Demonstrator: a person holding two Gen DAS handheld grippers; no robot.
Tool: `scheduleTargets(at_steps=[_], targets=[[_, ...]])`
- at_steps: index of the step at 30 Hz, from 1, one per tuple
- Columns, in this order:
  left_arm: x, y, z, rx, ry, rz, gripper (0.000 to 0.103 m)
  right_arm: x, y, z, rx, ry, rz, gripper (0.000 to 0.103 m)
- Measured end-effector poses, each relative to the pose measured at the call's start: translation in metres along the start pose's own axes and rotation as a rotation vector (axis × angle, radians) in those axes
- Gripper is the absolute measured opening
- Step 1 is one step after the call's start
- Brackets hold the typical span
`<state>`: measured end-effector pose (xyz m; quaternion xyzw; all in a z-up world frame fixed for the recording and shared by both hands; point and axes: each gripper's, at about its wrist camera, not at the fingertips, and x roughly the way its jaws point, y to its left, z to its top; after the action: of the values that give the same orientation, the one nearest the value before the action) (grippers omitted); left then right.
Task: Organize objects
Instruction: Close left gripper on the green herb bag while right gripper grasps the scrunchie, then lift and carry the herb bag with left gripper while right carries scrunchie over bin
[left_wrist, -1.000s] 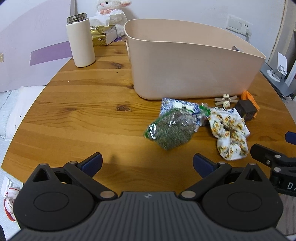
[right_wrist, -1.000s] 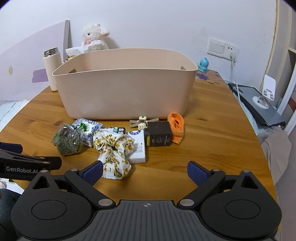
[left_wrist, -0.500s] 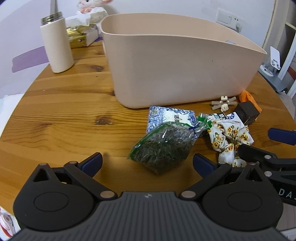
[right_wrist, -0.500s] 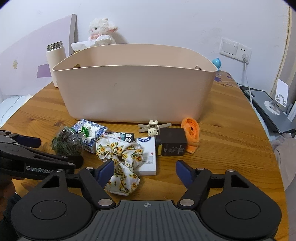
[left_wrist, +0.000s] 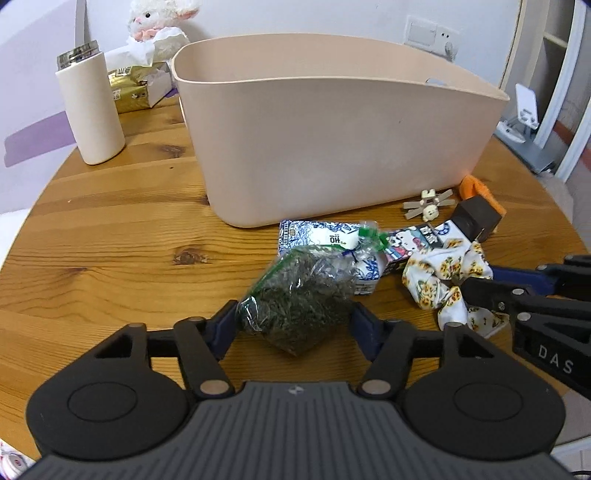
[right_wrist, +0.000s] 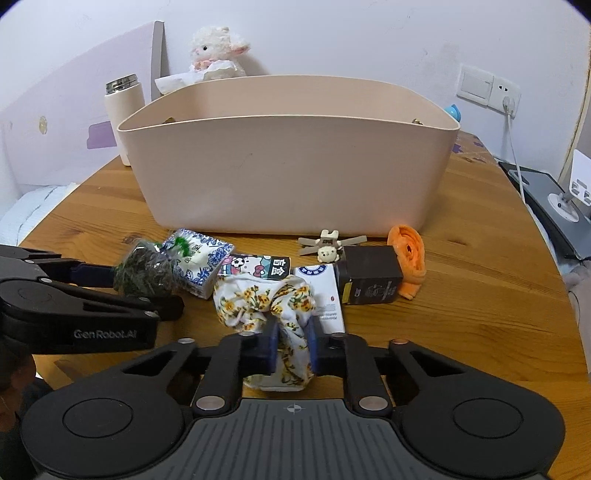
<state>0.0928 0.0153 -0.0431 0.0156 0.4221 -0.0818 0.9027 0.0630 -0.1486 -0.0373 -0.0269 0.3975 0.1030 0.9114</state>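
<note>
Both grippers have pushed in since a second ago, when they hung back with fingers spread wide, and both have now closed on something. The bin (right_wrist: 295, 173) sits dead ahead of both, its near wall right behind the clutter and its open top well above it, so the coming move looks like straight up, then forward over the rim. The counter (left_wrist: 110, 258) is bare to the left, crowded to the right. The left gripper (left_wrist: 295, 321) has its fingers pinching the herb bag (left_wrist: 299, 295), whose long axis runs away from the fingers toward the bin, its far end against the blue-and-white pack (left_wrist: 325, 240). The right gripper (right_wrist: 291, 347) is clamped on the near end of the scrunchie (right_wrist: 266, 299), which lies draped over the white box (right_wrist: 325, 291). The two grippers are close side by side, so lifting together could knock them.
</note>
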Motion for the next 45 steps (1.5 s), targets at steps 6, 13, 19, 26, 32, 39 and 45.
scheduleTargets(at_steps=[6,13,19,26,32,39,45], targets=[[-0.013,0.006,0.001,-0.048,-0.002,-0.054,0.060,-0.016,-0.006,0.002,0.018,-0.041,-0.011,0.010],[-0.050,0.003,0.007,-0.041,-0.091,-0.063,0.060,-0.047,-0.020,0.015,0.024,-0.127,-0.041,0.010],[-0.082,0.004,0.027,-0.039,-0.191,-0.043,0.060,-0.072,-0.031,0.037,0.036,-0.225,-0.067,0.010],[-0.097,0.004,0.072,-0.031,-0.292,-0.019,0.060,-0.087,-0.039,0.074,0.031,-0.346,-0.089,0.010],[-0.073,-0.003,0.113,-0.027,-0.290,-0.005,0.060,-0.076,-0.040,0.104,0.050,-0.384,-0.088,0.010],[-0.026,-0.011,0.141,-0.009,-0.226,0.038,0.060,-0.040,-0.032,0.128,0.038,-0.362,-0.113,0.010],[0.017,-0.007,0.143,0.006,-0.155,0.108,0.060,0.003,-0.027,0.138,0.028,-0.275,-0.130,0.010]])
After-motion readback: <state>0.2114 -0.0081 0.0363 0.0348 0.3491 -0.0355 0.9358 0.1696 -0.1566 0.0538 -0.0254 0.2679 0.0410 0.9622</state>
